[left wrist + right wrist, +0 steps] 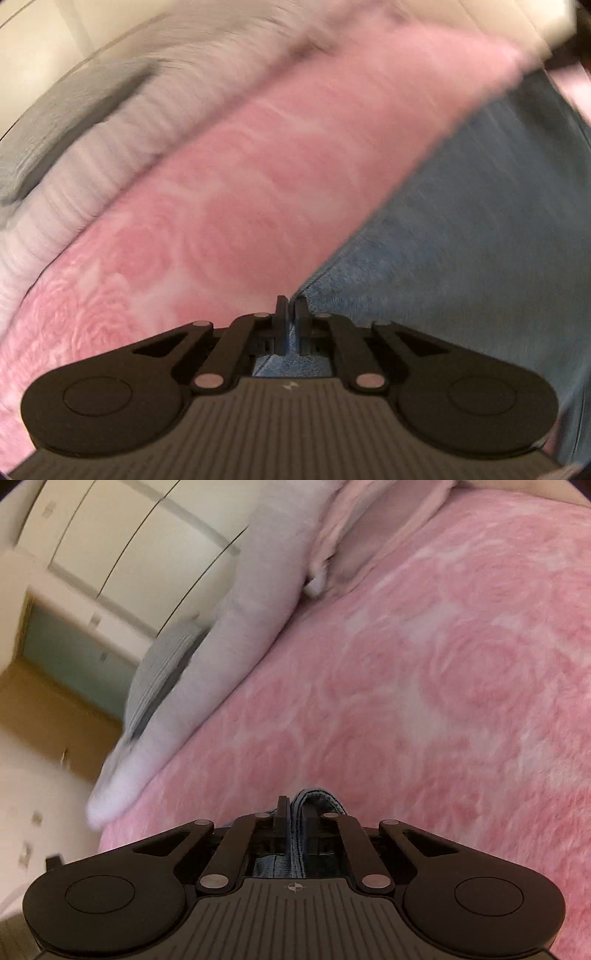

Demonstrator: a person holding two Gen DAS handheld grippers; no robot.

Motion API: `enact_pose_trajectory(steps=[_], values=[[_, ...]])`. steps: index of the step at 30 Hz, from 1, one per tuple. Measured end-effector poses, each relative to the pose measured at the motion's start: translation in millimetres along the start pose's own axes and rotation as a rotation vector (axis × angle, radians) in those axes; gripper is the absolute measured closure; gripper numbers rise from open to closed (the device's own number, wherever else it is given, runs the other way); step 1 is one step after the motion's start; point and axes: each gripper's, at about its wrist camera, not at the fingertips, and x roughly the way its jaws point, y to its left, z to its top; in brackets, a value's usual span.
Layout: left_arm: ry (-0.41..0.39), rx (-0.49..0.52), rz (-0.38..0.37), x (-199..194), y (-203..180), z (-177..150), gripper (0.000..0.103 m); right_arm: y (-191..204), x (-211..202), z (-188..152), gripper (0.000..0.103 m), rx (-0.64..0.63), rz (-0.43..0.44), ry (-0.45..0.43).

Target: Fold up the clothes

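Observation:
A blue denim garment (461, 240) spreads over the right of the left wrist view, above a pink rose-patterned blanket (221, 221). My left gripper (291, 308) is shut on the denim's corner edge. In the right wrist view, my right gripper (297, 806) is shut on a folded denim hem (317, 799) that sticks up between the fingers, held over the pink blanket (443, 701). The rest of the denim is hidden in the right wrist view.
A white fluffy cover (110, 147) and a grey ribbed pillow (74, 110) lie along the blanket's left edge; they also show in the right wrist view (236, 627) (162, 675). White wardrobe doors (129, 535) and a wooden floor (48, 716) lie beyond the bed.

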Motion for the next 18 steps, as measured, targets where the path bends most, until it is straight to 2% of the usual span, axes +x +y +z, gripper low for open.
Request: enact_pose_trajectory(steps=[3,5,6,7,8,9,12,15,18], values=[[0.123,0.027,0.049,53,-16,21,0.097,-18,35,-2,0.096,0.093,-0.197,0.018],[0.162,0.128,0.091,67,-31,26,0.097,-25,39,0,0.095,0.189,-0.196,0.007],[0.161,0.163,0.108,64,-35,27,0.095,-25,34,2,0.087,0.197,-0.190,0.007],[0.155,0.160,0.118,57,-34,24,0.092,-24,28,3,0.082,0.199,-0.183,0.009],[0.158,0.122,0.127,49,-29,22,0.089,-23,22,5,0.071,0.200,-0.177,0.010],[0.168,0.059,0.134,40,-20,20,0.088,-22,13,7,0.064,0.174,-0.192,0.001],[0.180,-0.184,0.130,5,10,10,0.089,-22,-23,4,0.062,0.119,-0.191,0.000],[0.160,-0.454,0.019,-43,23,-12,0.089,-17,-51,-11,0.062,0.050,-0.143,0.065],[0.150,-0.736,-0.130,-85,13,-52,0.087,-12,-63,-40,0.062,-0.010,-0.096,0.172]])
